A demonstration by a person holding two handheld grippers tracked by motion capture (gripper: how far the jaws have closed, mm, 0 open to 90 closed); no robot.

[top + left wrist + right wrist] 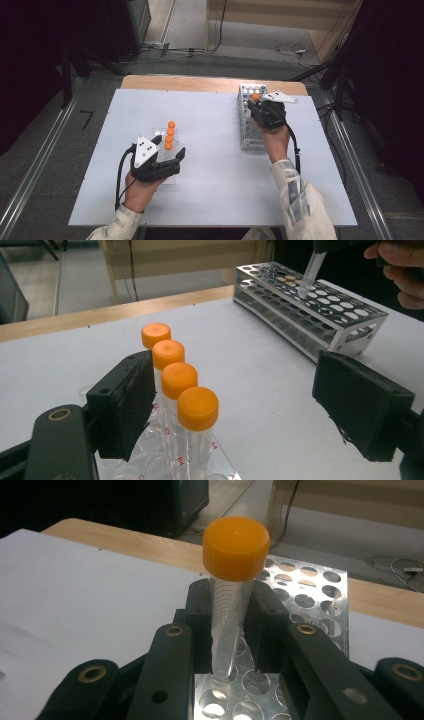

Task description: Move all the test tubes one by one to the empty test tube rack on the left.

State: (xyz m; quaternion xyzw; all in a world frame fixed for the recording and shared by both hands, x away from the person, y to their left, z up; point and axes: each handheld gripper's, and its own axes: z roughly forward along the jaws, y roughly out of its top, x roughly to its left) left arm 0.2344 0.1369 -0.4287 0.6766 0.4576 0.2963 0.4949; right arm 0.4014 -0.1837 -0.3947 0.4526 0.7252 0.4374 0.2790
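A clear tube with an orange cap stands upright between the jaws of my right gripper, which is shut on its body. Its pointed tip hangs just over a hole of the metal tube rack. In the high view my right gripper holds the tube above the far end of the metal rack. My left gripper stands open around a row of several orange-capped tubes in a clear rack, close to its left pad. In the high view the left gripper sits behind those tubes.
The white table top rests on a wooden table whose edge shows at the back. Dark stands and cables lie on the floor around it. The metal rack has many open holes.
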